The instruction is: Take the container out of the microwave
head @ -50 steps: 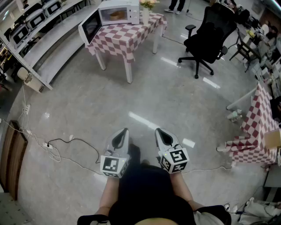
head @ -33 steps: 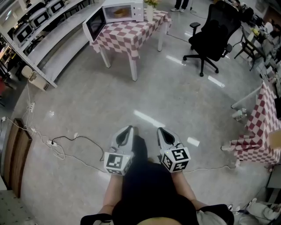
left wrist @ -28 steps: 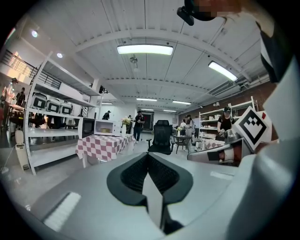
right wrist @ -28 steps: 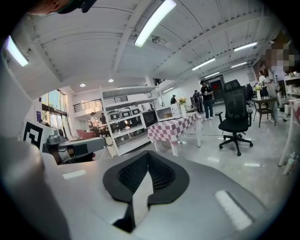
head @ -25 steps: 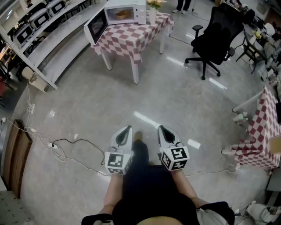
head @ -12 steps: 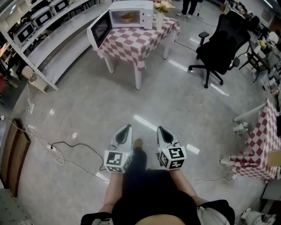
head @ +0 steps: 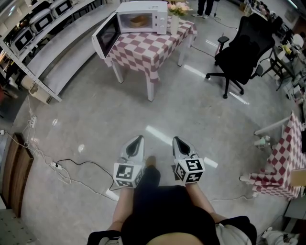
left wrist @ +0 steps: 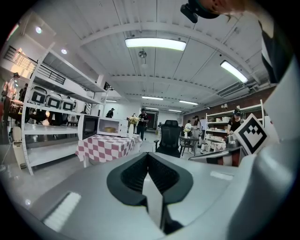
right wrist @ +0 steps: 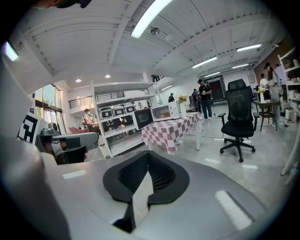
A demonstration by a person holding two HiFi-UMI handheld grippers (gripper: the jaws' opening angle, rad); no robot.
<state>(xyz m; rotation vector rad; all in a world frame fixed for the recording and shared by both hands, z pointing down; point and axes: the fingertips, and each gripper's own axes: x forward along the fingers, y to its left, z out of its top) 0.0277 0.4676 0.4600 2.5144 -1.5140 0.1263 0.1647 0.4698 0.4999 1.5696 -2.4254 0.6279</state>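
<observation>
A white microwave [head: 143, 16] stands on a table with a red-and-white checked cloth [head: 150, 48] far ahead, its door [head: 106, 34] swung open to the left. Inside it sits a brownish container [head: 138, 20]. The left gripper view shows the microwave [left wrist: 111, 127] small and distant, and so does the right gripper view [right wrist: 161, 112]. My left gripper [head: 137, 139] and right gripper [head: 177, 140] hang side by side over the bare floor, well short of the table. Both are shut with nothing between the jaws [left wrist: 148, 154] [right wrist: 149, 153].
A vase of flowers [head: 176, 14] stands beside the microwave. A black office chair [head: 244, 48] is to the table's right. Long shelving [head: 48, 43] runs along the left. Cables and a power strip [head: 60, 167] lie on the floor. Another checked table [head: 282, 158] is at right.
The person has walked toward the table, so the microwave and table sit lower and larger in the head view. Both grippers stay shut, side by side.
</observation>
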